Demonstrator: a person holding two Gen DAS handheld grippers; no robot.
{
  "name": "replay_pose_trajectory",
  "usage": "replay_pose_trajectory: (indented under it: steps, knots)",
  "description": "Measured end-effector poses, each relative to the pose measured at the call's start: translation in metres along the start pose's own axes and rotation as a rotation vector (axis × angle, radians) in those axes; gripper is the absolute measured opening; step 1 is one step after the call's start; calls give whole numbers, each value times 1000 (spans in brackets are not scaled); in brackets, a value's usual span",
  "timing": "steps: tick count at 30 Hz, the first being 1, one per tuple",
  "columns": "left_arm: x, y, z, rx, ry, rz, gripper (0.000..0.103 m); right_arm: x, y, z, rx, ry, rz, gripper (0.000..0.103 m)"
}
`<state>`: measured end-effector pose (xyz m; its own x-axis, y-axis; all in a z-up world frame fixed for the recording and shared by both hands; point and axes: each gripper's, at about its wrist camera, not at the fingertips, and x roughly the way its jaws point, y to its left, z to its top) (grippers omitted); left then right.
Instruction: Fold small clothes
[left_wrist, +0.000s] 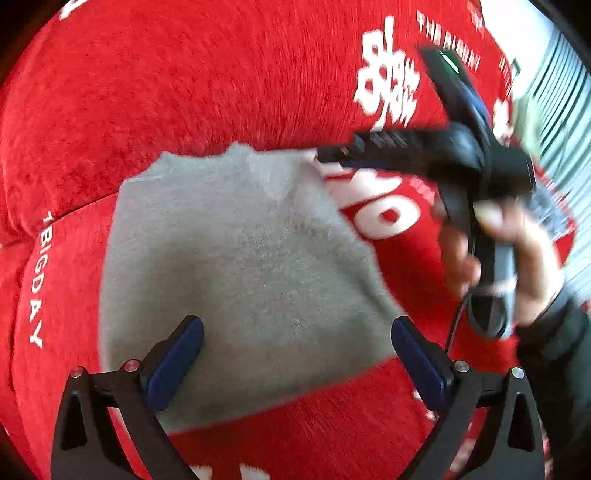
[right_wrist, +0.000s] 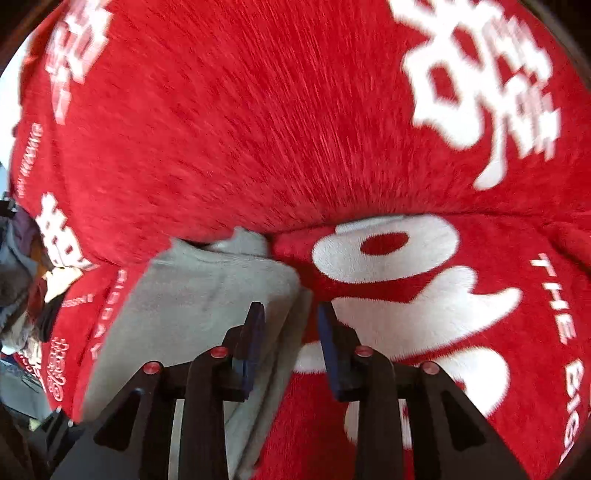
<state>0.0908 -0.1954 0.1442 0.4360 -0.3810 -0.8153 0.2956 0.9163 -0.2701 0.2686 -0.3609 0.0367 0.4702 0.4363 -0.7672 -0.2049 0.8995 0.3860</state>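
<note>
While the left gripper hangs low over the grey cloth, its blue pads stand wide apart, one over each lower side of the cloth, holding nothing. That cloth lies flat on a red blanket printed with white letters. Right gripper: pads part-open, a narrow gap between them, set astride the cloth's right edge, where a doubled layer shows; whether they touch it, cannot tell. Past the cloth, in the left view, the right gripper reaches to the cloth's far right corner, blurred, with the right hand on its handle. Far left of the right view, a heap of clothes sits beyond the blanket's edge.
</note>
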Motion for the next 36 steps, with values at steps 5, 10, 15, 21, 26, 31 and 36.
replay_pose_trajectory:
  steps: [5, 10, 15, 21, 26, 31, 36]
  knots:
    - [-17, 41, -2, -113, -21, 28, 101, -21, 52, -30, -141, 58, 235, 47]
    - [19, 88, -14, -257, 112, 104, 101, 20, 45, -58, -178, 144, 3, 50]
    - [8, 106, -24, -345, 117, 22, 101, -2, 33, -56, -101, 119, 5, 63]
    - [-1, 117, 22, -362, 45, 36, 101, -15, 63, -38, -209, 52, 80, 65]
    - [50, 134, 35, -351, 192, 184, 103, 52, 43, -33, -162, 173, -4, 67]
    - [24, 147, 57, -369, 102, 148, 103, 33, 34, -11, -107, 98, 52, 67]
    - [63, 161, 90, -370, 200, 228, 103, 61, 40, 10, -132, 175, 50, 67]
